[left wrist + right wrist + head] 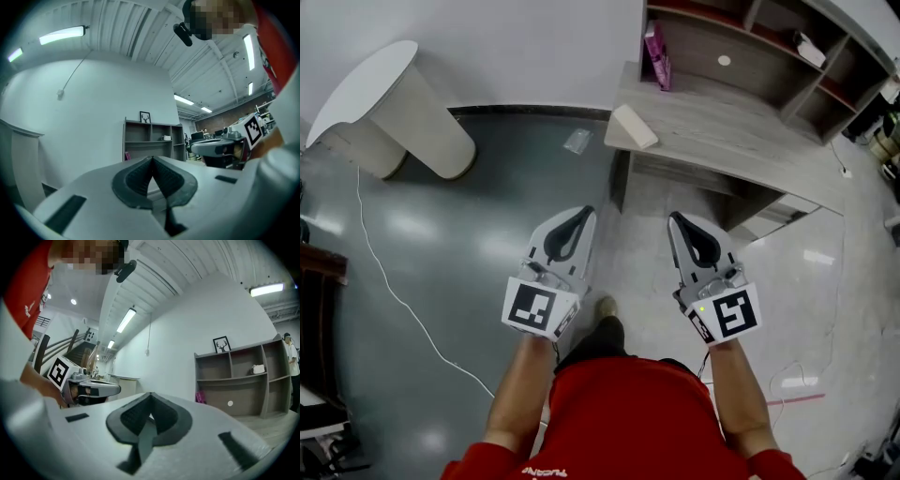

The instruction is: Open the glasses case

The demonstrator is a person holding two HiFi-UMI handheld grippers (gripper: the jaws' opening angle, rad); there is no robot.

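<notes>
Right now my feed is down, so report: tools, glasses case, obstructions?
Left tool shut, empty. Right tool shut, empty. Glasses case looks closed on desk corner, untouched. Nothing seen in the way.

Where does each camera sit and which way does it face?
Head view: on the head, steeply down at desk and beige case; forearms, left gripper, right gripper, red shirt show.
Left gripper view: on that gripper, level along its shut jaws toward the shelf unit; red shirt at right.
Right gripper view: on that gripper, level along shut jaws toward the shelf unit; red shirt at left.
Shared: both gripper views show the shelf unit and the other gripper.
</notes>
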